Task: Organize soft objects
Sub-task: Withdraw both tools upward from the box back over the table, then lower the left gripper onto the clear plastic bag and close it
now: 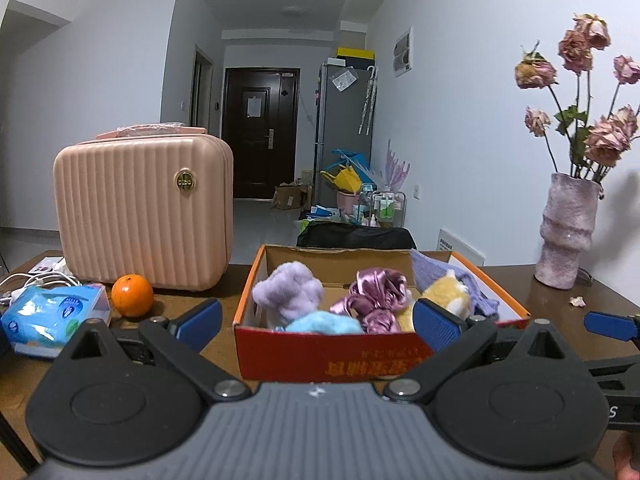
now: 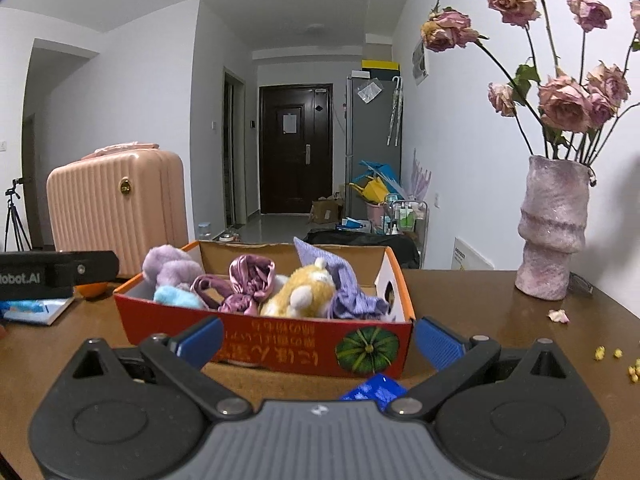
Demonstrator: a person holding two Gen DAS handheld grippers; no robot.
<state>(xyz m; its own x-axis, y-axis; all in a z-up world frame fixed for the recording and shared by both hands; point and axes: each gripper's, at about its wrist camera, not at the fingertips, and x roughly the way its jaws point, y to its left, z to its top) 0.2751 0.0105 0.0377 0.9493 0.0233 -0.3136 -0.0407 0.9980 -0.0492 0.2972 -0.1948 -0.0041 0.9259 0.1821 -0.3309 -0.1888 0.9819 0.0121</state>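
On your far left the tissue pack (image 1: 56, 316) and the orange (image 1: 132, 295) sit in front of the pink case (image 1: 144, 212), all well clear of the work. Your left gripper (image 1: 316, 322) hovers spread wide with nothing between its blue pads, facing the near wall of the cardboard box (image 1: 320, 354). The soft things already lie inside it, left to right: the lilac plush (image 1: 288, 290), the pale blue plush (image 1: 320, 325), the satin scrunchie (image 1: 374, 296), the yellow plush toy (image 1: 444, 294) and the purple knit cloth (image 1: 430, 270) draped at the right end. The box's long axis runs across your view, so everything lies straight ahead and a little below the jaws.

Your right gripper (image 2: 318, 340) is likewise wide open and empty, squared to the box's pumpkin-printed corner. A blue item (image 2: 374, 390) lies on the table just beneath it, so your right hand is the nearer one; I cannot tell whether it is soft. Further right stands the vase (image 2: 552, 236) of dried roses, with fallen petals (image 2: 558, 315) near it: keep wide swings away from it.
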